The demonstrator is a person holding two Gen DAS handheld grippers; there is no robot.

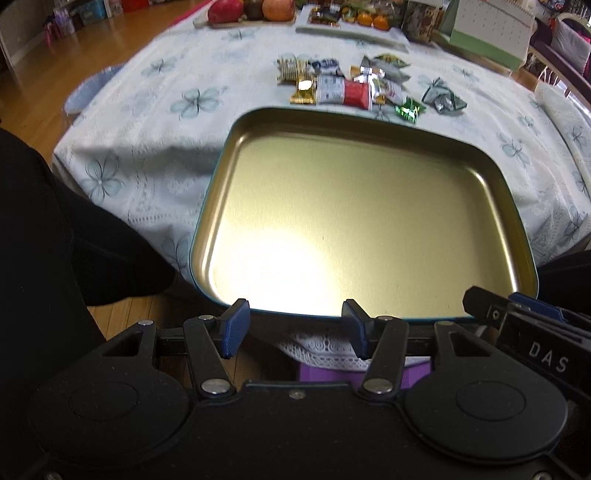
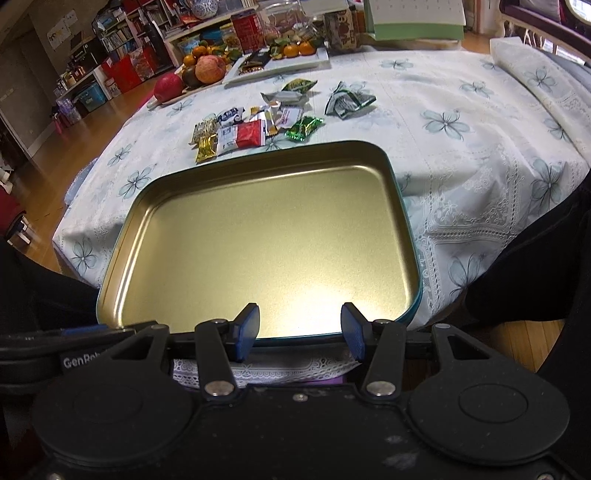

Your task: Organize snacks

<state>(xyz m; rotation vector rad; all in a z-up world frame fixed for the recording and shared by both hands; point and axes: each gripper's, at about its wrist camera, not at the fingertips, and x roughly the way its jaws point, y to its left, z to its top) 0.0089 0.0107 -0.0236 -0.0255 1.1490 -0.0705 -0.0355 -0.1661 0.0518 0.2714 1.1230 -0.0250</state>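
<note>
An empty gold-lined tin tray with a teal outside lies at the near edge of the table. Beyond its far rim sits a heap of wrapped snacks: a red-and-white packet, gold bars, a green candy and grey-green sachets. My left gripper hovers at the tray's near rim, open, nothing between its blue pads. My right gripper hangs likewise over the near rim, open and empty. Its body shows at the right edge of the left wrist view.
A floral tablecloth covers the table. At the back stand a board of fruit, a white plate with oranges and snacks, a tin and a desk calendar. Dark-clothed legs flank the near edge.
</note>
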